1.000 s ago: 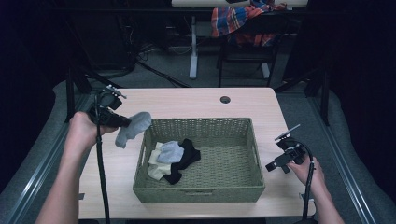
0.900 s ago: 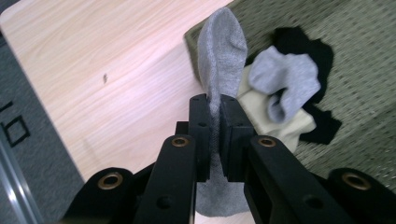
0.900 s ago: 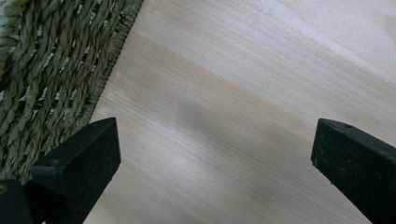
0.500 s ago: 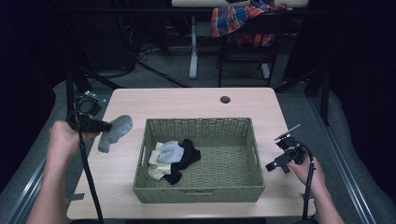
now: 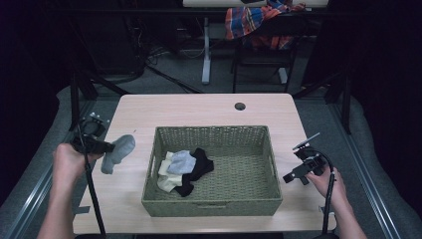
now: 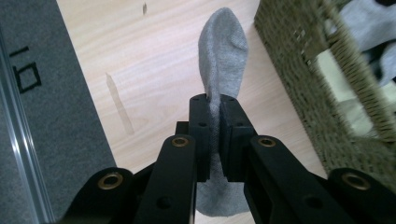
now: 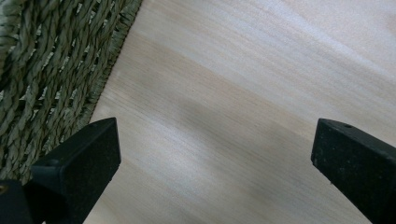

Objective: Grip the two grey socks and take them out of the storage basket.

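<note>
The left tool [image 5: 102, 146] is squeezed tight on a grey sock [image 5: 118, 153]. In the left gripper view the sock [image 6: 222, 56] is pinched flat between the two black pads, and its rounded end sticks out past the tips. The other end hangs down behind the pads. In the high view the sock droops from the tip of this tool, over the light wood counter [image 5: 199, 112]. I cannot tell if the low end of the sock touches the wood. A woven basket [image 5: 214, 133] sits just past the sock, on the far side from the hand that holds the left tool. Its green-brown wall [image 6: 322, 88] shows close beside the sock in the left gripper view. Inside the basket lie more socks in a little heap: a light grey one [image 5: 182, 162], a cream one [image 5: 166, 177] and a black one [image 5: 198, 167]. The right tool [image 5: 291, 174] is on the other side of the basket, near its outer wall. Its jaws stand wide apart with nothing between them. In the right gripper view, bare counter [image 7: 243, 102] lies between the jaws, and the basket wall [image 7: 51, 60] is just beside one of them.
</note>
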The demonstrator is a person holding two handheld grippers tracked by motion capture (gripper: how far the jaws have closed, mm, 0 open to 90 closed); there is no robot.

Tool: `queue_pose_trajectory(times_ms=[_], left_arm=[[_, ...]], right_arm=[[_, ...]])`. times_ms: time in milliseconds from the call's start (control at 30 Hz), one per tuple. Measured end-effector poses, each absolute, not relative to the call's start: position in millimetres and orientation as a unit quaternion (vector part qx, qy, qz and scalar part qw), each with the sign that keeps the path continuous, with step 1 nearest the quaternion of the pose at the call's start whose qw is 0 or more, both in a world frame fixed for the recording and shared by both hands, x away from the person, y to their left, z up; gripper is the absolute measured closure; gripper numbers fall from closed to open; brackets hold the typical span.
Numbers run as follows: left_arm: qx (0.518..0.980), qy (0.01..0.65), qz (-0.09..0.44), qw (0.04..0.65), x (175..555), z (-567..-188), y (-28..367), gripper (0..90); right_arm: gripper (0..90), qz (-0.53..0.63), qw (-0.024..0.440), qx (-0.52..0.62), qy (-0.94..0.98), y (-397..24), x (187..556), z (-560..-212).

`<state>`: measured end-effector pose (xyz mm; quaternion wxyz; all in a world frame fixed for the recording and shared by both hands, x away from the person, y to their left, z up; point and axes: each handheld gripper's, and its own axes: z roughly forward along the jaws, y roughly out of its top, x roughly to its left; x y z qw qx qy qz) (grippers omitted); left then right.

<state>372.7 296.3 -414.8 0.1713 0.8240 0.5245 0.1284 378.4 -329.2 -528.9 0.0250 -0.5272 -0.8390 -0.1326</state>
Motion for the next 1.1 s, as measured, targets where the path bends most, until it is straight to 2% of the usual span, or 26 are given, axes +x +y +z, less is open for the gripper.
queue_pose_trajectory(times_ms=[667,933,1100], left_arm=[[0.82,0.544,0.095,0.152,382,-469,304,85.2],[0.82,0.548,0.065,0.152,392,-492,303,85.0],[0.826,0.543,0.051,0.143,397,-506,302,83.7]], right_arm=[[1.1,-0.146,0.021,-0.536,-0.831,-327,377,-531],[1.1,-0.141,0.031,-0.528,-0.837,-328,378,-530],[1.1,-0.129,0.022,-0.527,-0.84,-326,378,-529]])
